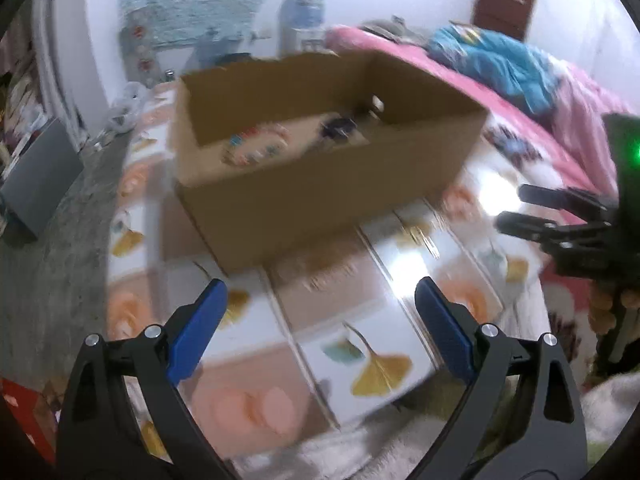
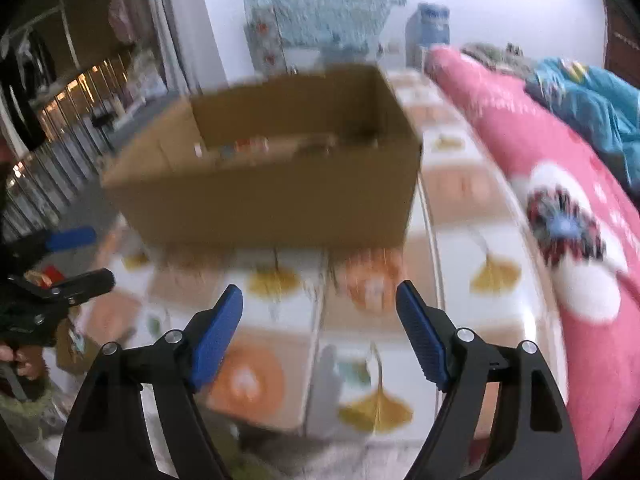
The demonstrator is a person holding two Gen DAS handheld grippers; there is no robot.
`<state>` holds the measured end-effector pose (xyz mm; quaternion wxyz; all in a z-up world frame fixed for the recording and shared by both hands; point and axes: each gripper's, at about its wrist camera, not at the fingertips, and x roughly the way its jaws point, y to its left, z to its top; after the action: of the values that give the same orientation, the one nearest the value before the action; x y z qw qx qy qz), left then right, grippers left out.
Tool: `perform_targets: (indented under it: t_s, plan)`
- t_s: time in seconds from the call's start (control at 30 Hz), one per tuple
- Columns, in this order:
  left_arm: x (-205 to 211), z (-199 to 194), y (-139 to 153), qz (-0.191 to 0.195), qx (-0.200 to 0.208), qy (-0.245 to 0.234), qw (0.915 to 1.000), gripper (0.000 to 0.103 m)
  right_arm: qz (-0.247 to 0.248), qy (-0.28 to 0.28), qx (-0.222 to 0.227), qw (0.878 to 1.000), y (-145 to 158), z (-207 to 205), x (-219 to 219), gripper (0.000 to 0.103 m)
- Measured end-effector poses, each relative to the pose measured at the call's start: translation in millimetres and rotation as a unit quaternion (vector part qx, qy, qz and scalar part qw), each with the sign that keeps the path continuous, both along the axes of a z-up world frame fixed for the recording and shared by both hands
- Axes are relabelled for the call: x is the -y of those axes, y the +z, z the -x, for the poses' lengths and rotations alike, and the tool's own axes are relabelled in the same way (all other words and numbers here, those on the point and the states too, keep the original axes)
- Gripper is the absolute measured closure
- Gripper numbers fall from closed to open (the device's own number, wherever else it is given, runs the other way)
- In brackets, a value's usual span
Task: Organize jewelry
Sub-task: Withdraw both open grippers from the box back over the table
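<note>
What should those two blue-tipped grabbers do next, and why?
Probably reach over the rim of the cardboard box: both the left gripper and right gripper are open and hold nothing, and the blurred jewelry lies inside the box.

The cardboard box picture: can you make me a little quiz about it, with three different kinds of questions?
1. True or false: the cardboard box is open at the top.
2. What lies between the jaws of the left gripper? A) a necklace B) nothing C) a ring
3. Fill in: the blanket to the right of the box is mostly ____.

Key
1. True. A beaded piece shows inside on the bottom.
2. B. The jaws stand wide apart over the patterned cloth, and the right gripper is empty too.
3. Pink.
</note>
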<state>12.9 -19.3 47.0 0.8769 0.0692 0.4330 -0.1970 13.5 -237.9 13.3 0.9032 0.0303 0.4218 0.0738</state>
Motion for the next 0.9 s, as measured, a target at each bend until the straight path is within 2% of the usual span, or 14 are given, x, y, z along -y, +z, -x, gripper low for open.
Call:
perform_targets:
  t_s: [0.13, 0.23, 0.4, 0.47, 0.53, 0.7, 0.9]
  plan:
    - [17.8, 6.5, -37.2, -0.055, -0.01, 0.0, 0.9984, 0.012, 0.022, -0.023, -0.037, 0.999, -30.2, 7.3, 1.5, 0.026]
    - [21.1, 2.1, -59.0, -0.072, -0.024, 0.012, 0.9971, 0.012, 0.028, -0.038, -0.055, 0.997, -42.9, 6.1, 1.7, 0.026]
    - [10.5, -6.5, -74.1, -0.049, -0.044, 0.031, 0.9974, 0.012, 0.083, -0.041, -0.047, 0.995, -52.6, 4.5, -8.2, 0.024]
    - [8.0, -9.3, -75.3, -0.047, -0.041, 0.04, 0.9972, 0.011, 0.082, -0.042, -0.042, 0.995, -54.7, 4.8, -8.5, 0.018]
    - [6.9, -11.7, -75.5, -0.048, -0.04, 0.046, 0.9969, 0.008, 0.082, -0.045, -0.038, 0.995, -55.5, 5.3, -8.9, 0.016]
    - [5.7, -12.8, -79.9, -0.045, -0.031, 0.052, 0.9971, 0.007, 0.076, -0.052, -0.039, 0.995, -57.2, 5.7, -7.2, 0.008]
    - [6.8, -7.3, -72.9, -0.047, -0.042, 0.056, 0.9964, 0.007, 0.074, -0.056, -0.04, 0.995, -58.3, 4.2, -5.0, 0.006]
